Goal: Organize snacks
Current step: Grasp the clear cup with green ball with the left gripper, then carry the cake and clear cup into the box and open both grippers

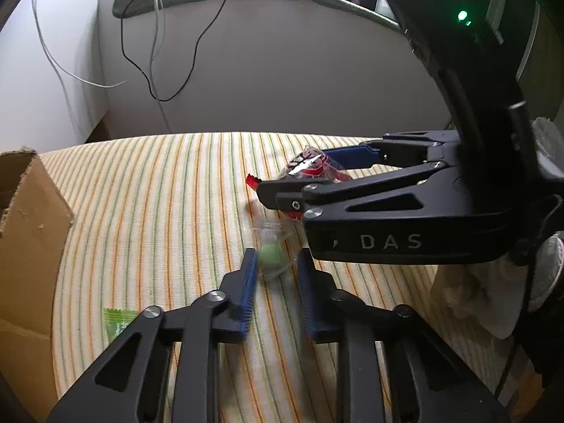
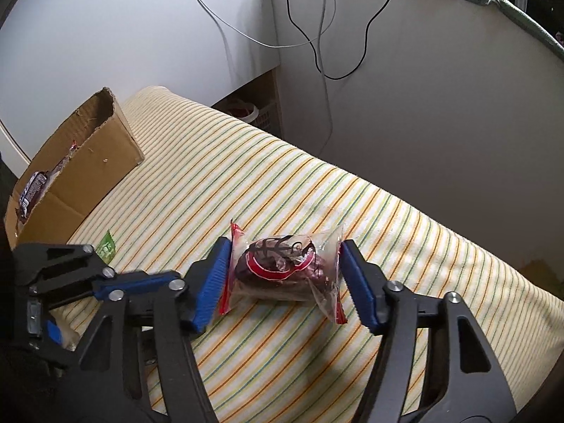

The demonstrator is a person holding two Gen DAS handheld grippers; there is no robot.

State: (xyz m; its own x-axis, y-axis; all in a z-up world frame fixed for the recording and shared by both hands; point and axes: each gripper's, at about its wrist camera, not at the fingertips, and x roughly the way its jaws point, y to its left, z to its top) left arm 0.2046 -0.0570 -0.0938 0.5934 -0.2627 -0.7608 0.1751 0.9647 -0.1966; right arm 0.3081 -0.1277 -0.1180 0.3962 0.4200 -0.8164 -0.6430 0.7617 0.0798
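Left wrist view: left tongs (image 1: 277, 252) are closed to a narrow gap on a small green sweet (image 1: 269, 255) in clear wrap, caught only at the very tips. Blur prevents confirming how firm the bite is. Risk: the pads hold loose wrap, not the sweet itself, and it slips out on lifting.

Right tongs (image 2: 285, 241) stand about half open, straddling a clear-and-red packet (image 2: 282, 268) that lies on the striped sheet (image 2: 317, 194). The pads meet the crimped ends but show no squeeze. Risk: closing on those ends would buckle the film, and the packet could pop out or twist.

Both tongs work just beside each other, the right one directly above the left one's tips. Risk: a lift by either could knock the other's load.

The box (image 2: 91, 162), already holding snacks, sits well apart to the left; a weak grip may fail on that carry. A green sachet (image 2: 106, 245) lies near it, still unsorted.
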